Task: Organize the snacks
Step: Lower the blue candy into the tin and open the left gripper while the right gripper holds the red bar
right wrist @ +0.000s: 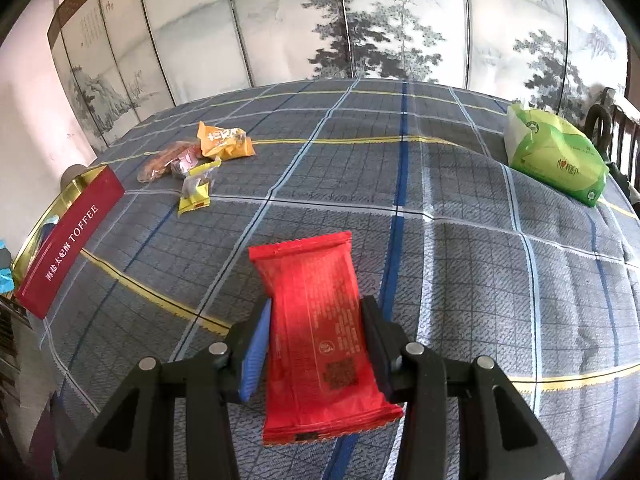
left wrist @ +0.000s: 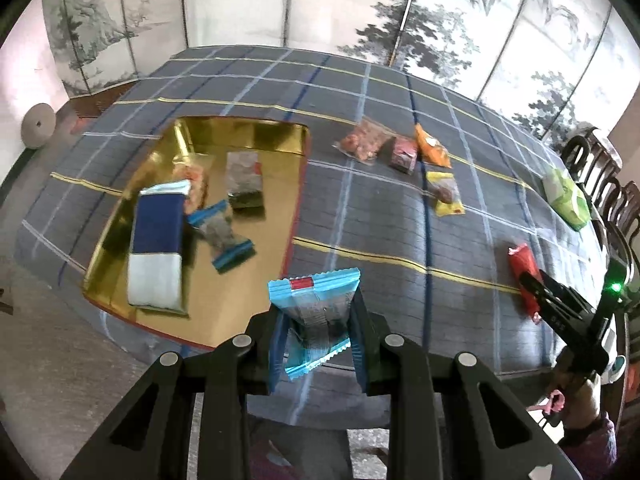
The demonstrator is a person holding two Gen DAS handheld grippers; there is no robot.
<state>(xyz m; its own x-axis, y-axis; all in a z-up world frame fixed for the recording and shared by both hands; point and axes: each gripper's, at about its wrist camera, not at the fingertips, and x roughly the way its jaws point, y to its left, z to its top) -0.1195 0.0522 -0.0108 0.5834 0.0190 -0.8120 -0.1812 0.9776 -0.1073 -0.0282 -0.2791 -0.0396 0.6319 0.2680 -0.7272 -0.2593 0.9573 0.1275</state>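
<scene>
My left gripper (left wrist: 318, 316) is shut on a light-blue snack packet (left wrist: 314, 312) and holds it above the table's near edge, just right of the gold tray (left wrist: 276, 140). The tray holds a blue-and-white pack (left wrist: 157, 240), a blue-ended packet (left wrist: 222, 236) and two more packets. My right gripper (right wrist: 316, 320) is shut on a red snack packet (right wrist: 316, 332) over the checked tablecloth; it also shows in the left wrist view (left wrist: 524, 276). Loose snacks lie at the far side: an orange packet (right wrist: 222, 140), a yellow one (right wrist: 196, 192) and a clear bag (left wrist: 362, 142).
The tray's red side reads TOFFEE (right wrist: 68, 240) at the left of the right wrist view. A green tissue pack (right wrist: 556, 156) lies at the table's far right. Dark wooden chairs (left wrist: 600, 176) stand along the right edge. A painted folding screen (right wrist: 360, 20) stands behind the table.
</scene>
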